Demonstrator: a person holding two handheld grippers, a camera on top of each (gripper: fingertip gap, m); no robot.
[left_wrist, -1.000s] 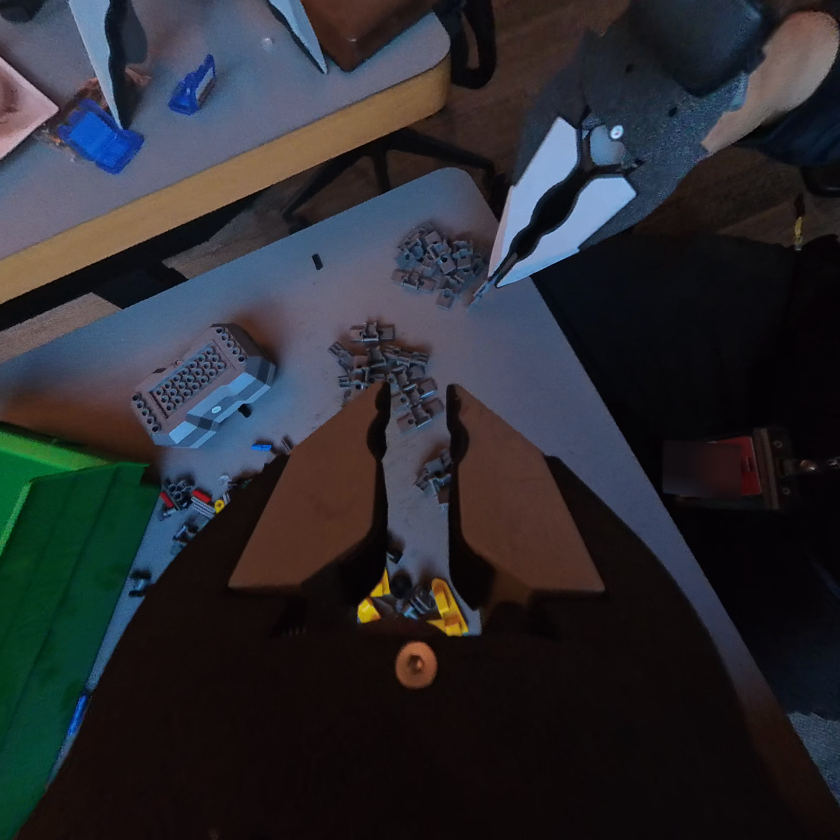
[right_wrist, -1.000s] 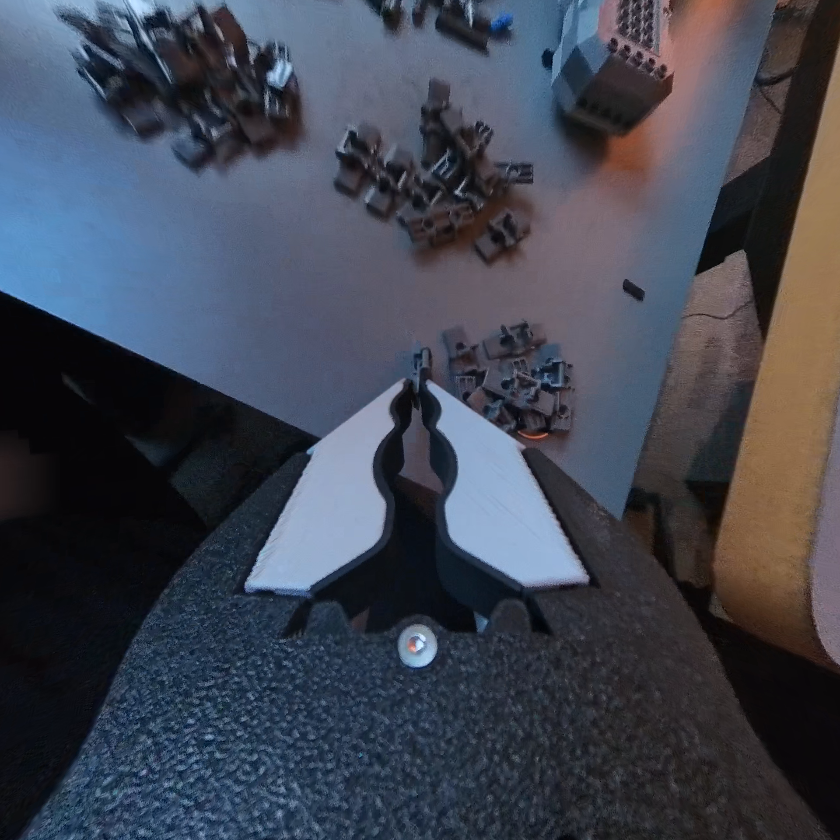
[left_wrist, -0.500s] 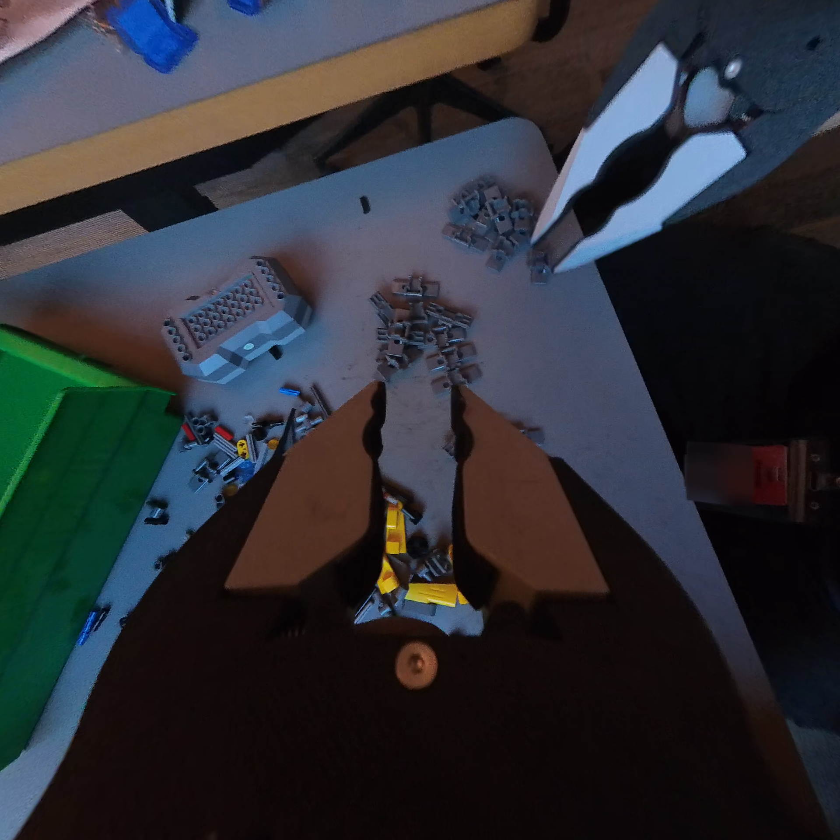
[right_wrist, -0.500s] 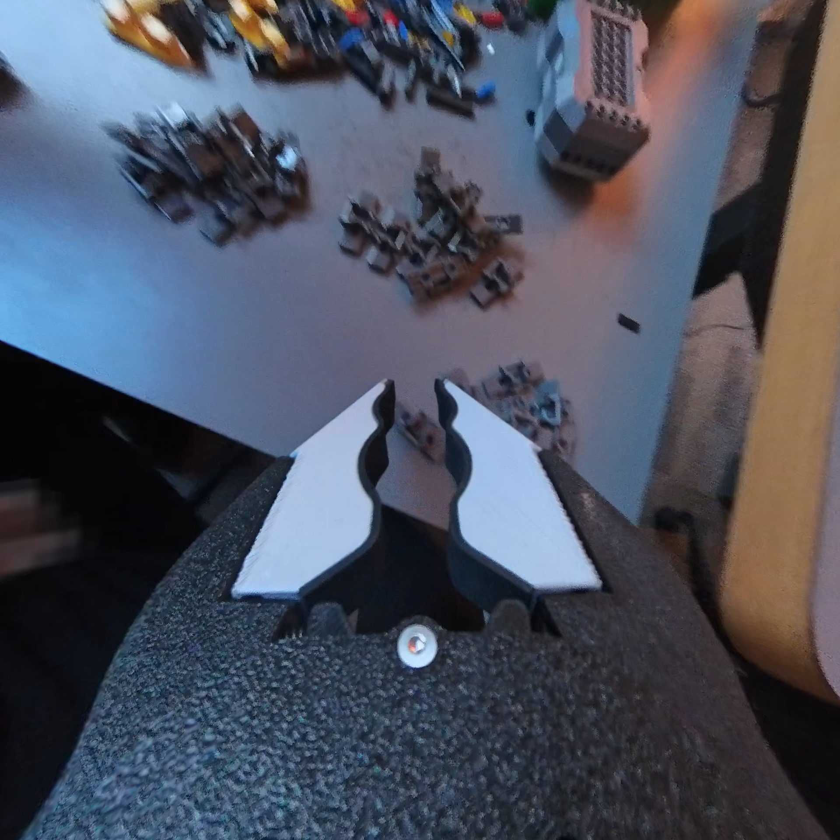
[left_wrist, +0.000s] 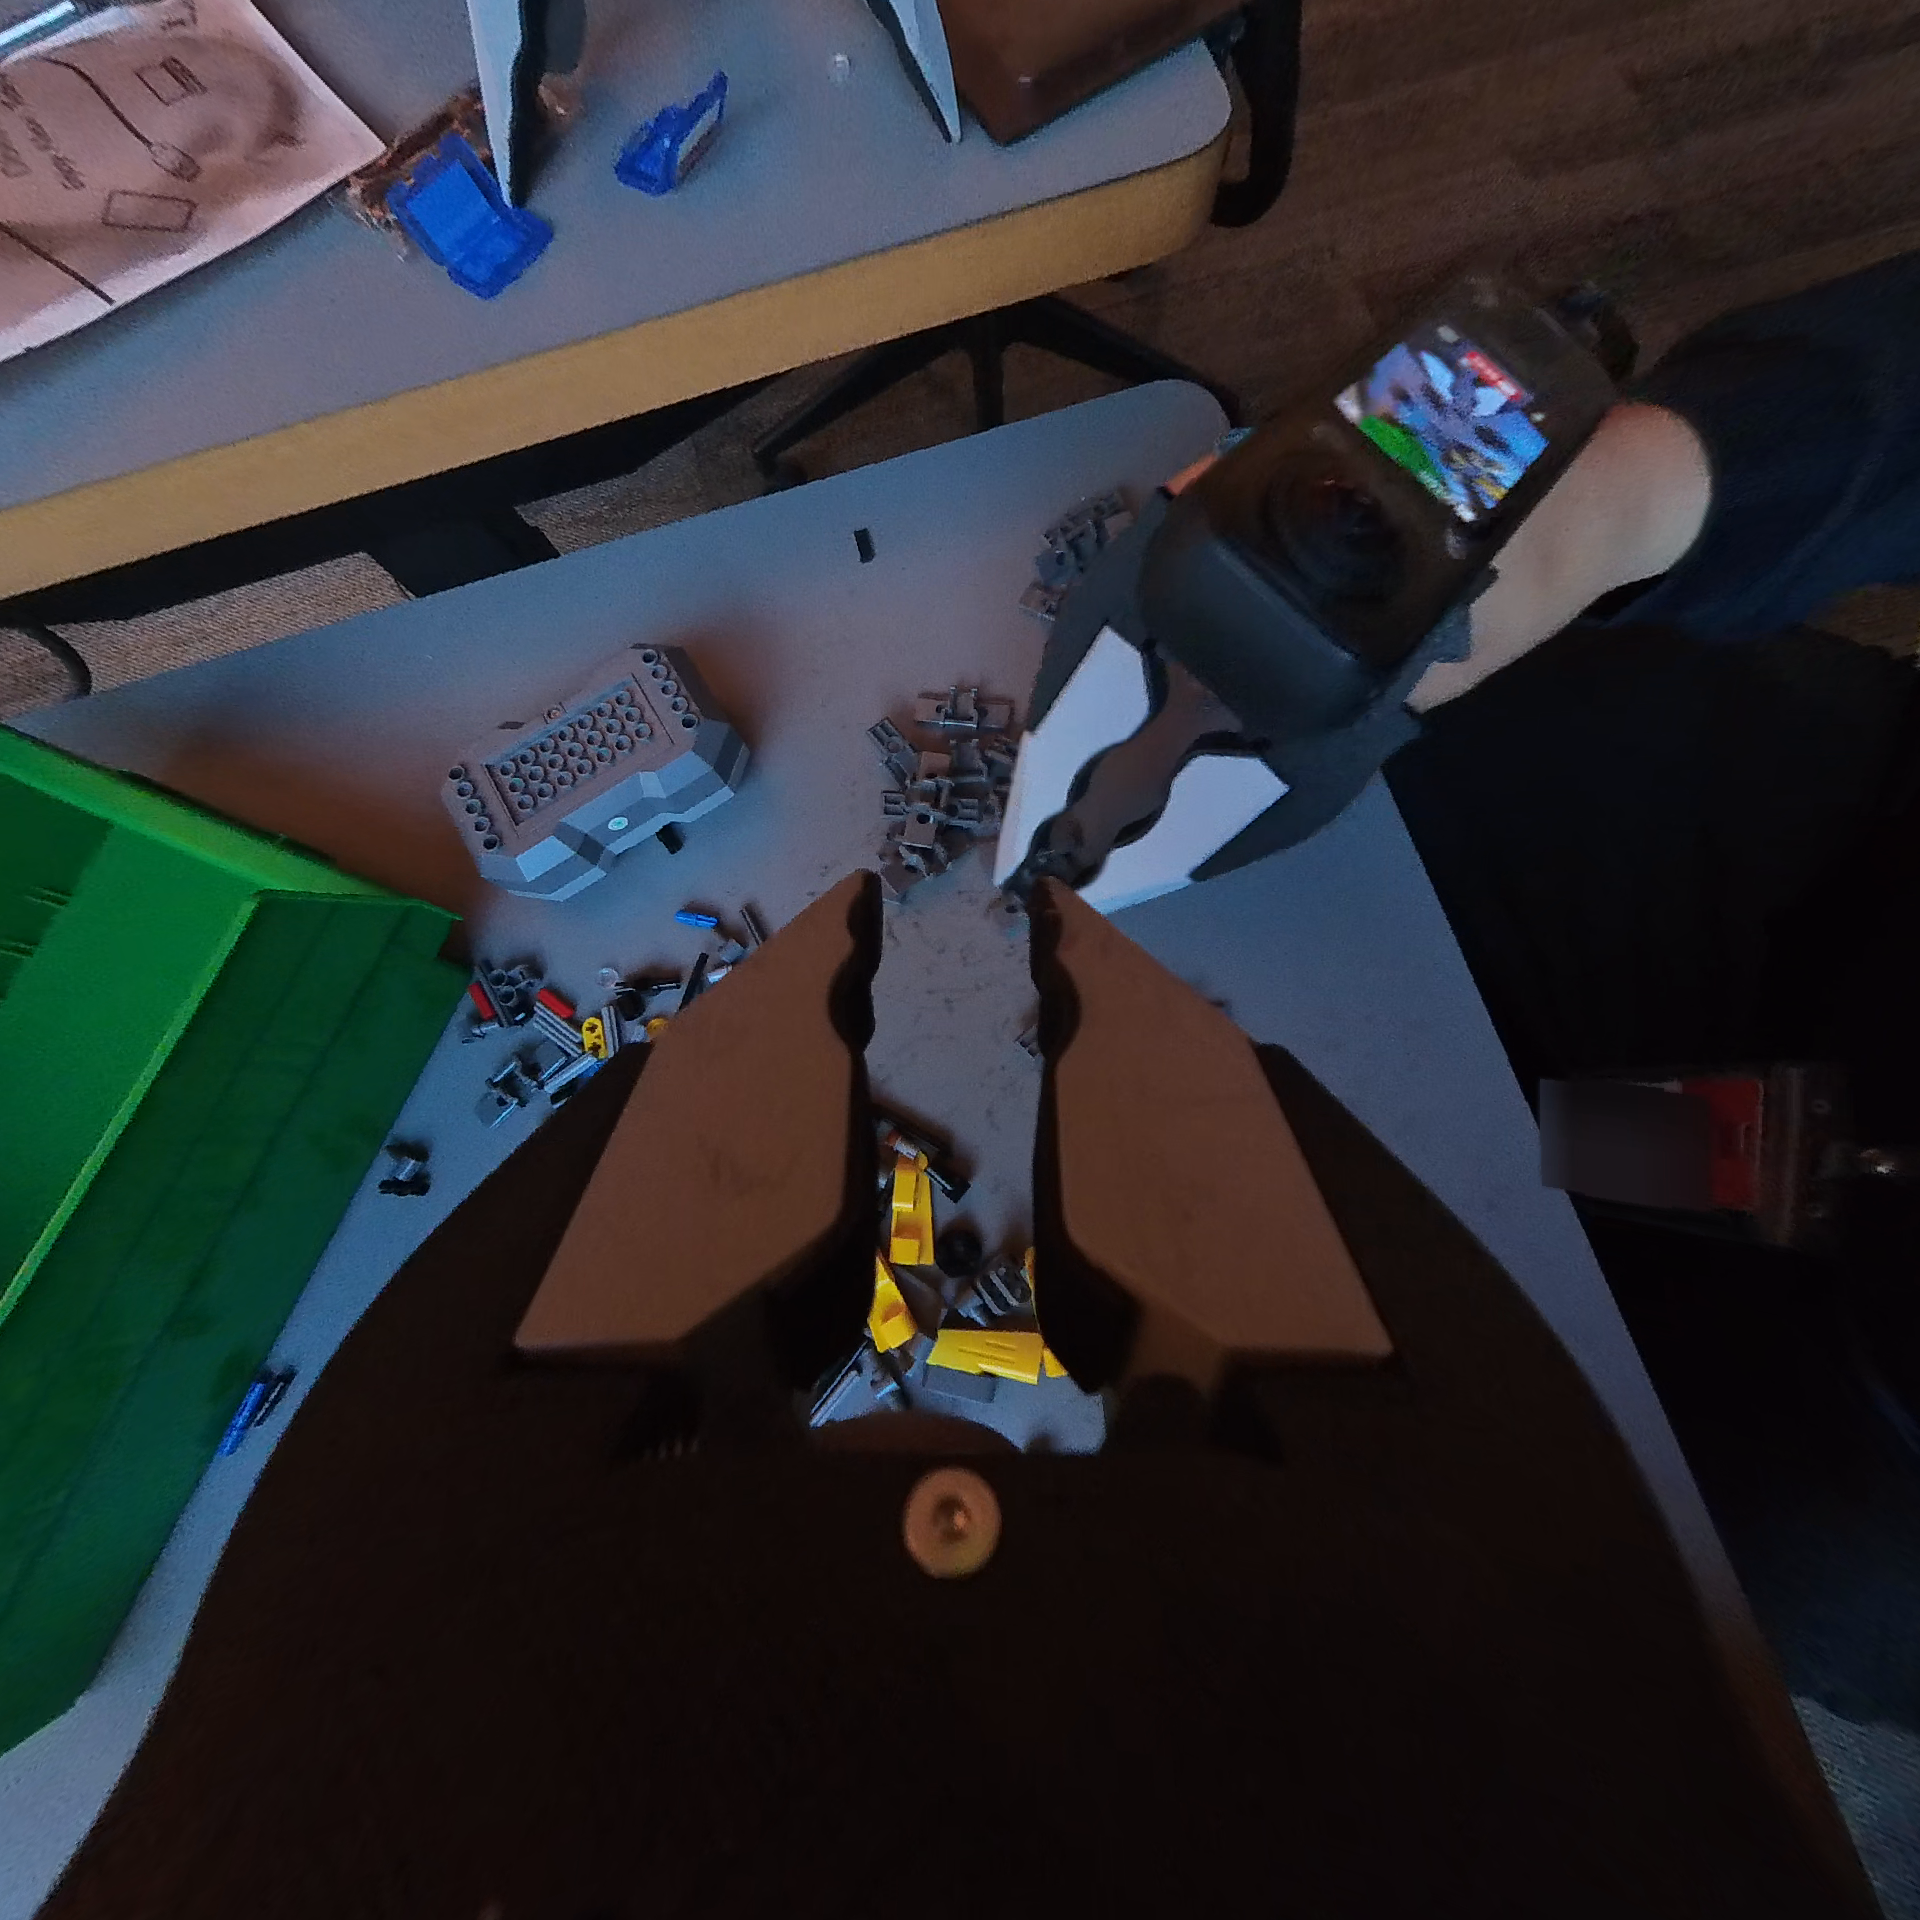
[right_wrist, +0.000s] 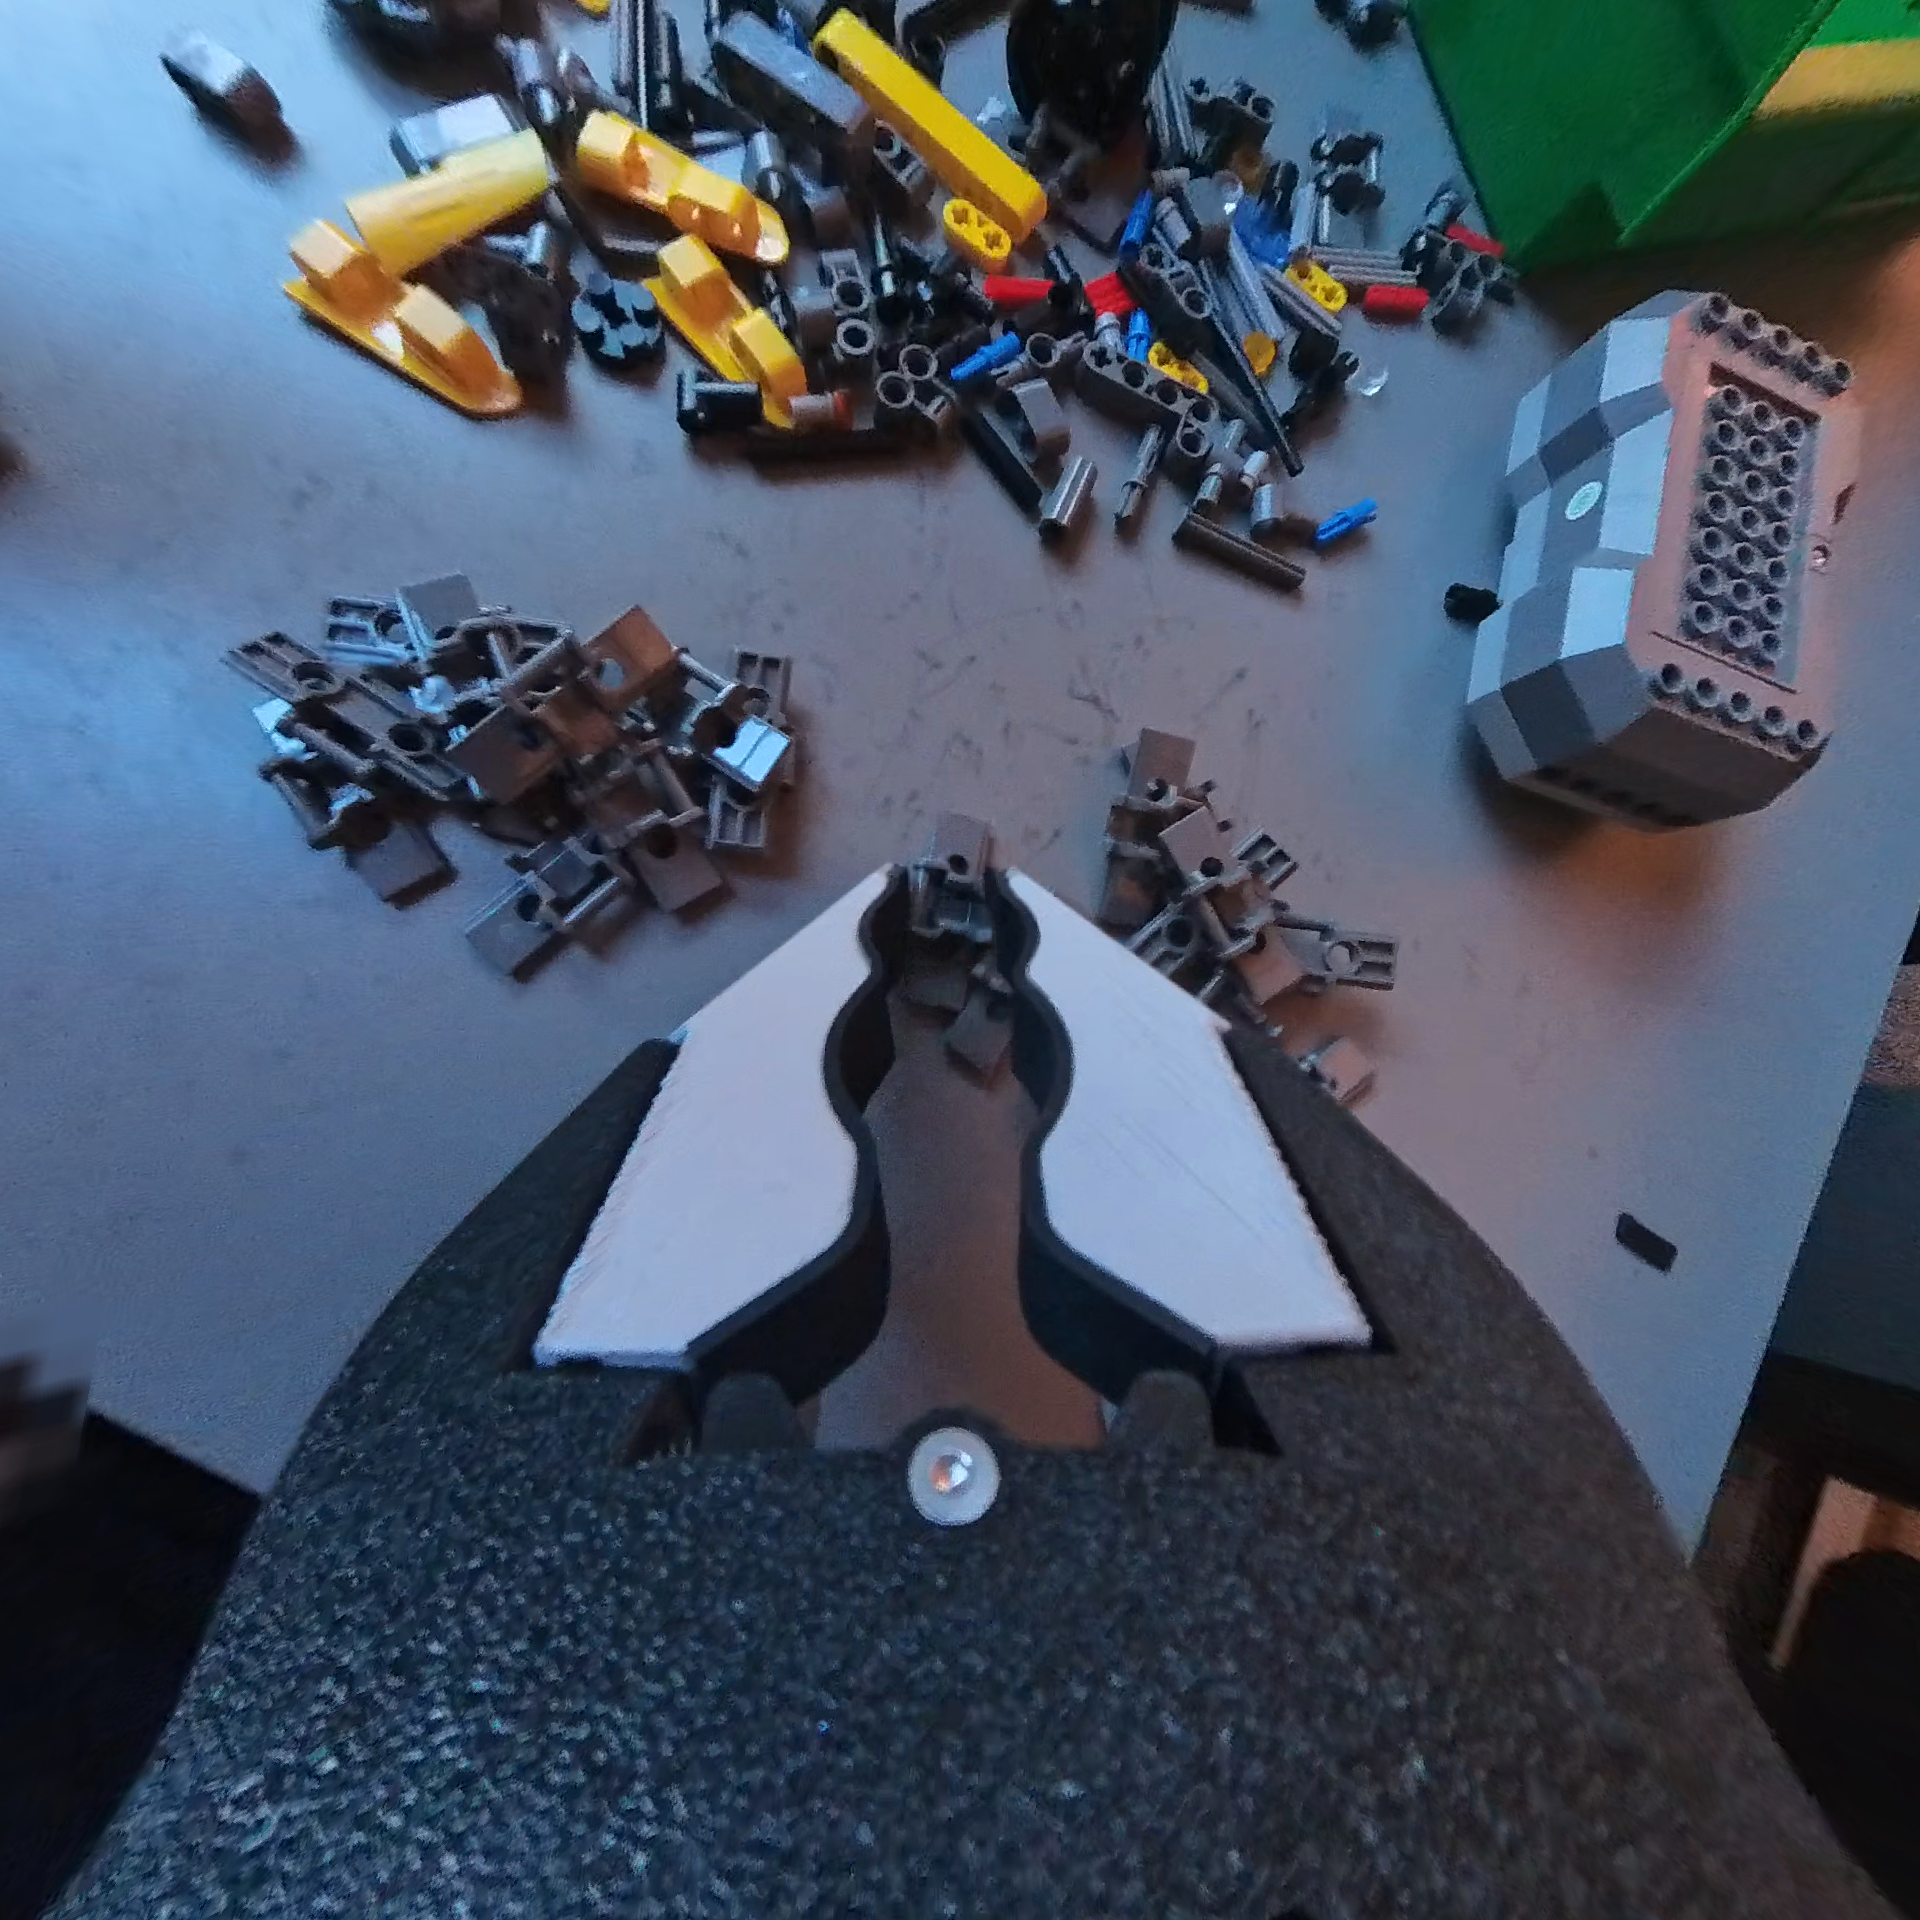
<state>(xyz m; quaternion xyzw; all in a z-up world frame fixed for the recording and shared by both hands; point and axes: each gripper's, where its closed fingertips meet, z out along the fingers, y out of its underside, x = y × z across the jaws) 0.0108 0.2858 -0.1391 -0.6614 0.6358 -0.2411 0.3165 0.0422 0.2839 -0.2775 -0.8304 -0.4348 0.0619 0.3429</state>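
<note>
A grey table (left_wrist: 312, 717) is seen carrying everything, with a green bin (left_wrist: 177, 1091) overhanging its left edge. A large grey studded block (right_wrist: 1673, 561) is set toward the far side, between the bin and the small-parts heaps. A mixed heap of yellow, black, red and blue building pieces (right_wrist: 883, 260) is spread near the bin. Two heaps of small dark grey clip pieces (right_wrist: 520, 727) are laid near the right edge, a bare strip of tabletop kept between them. The left gripper (left_wrist: 956, 914) is held above that bare strip, jaws spread, nothing between them. The right gripper (right_wrist: 951, 883) is lowered at the edge of the smaller heap, its white fingers (right_wrist: 727, 1143) drawn close about a small cluster of grey clip pieces (right_wrist: 956, 904); whether the cluster is actually pinched cannot be told.
</note>
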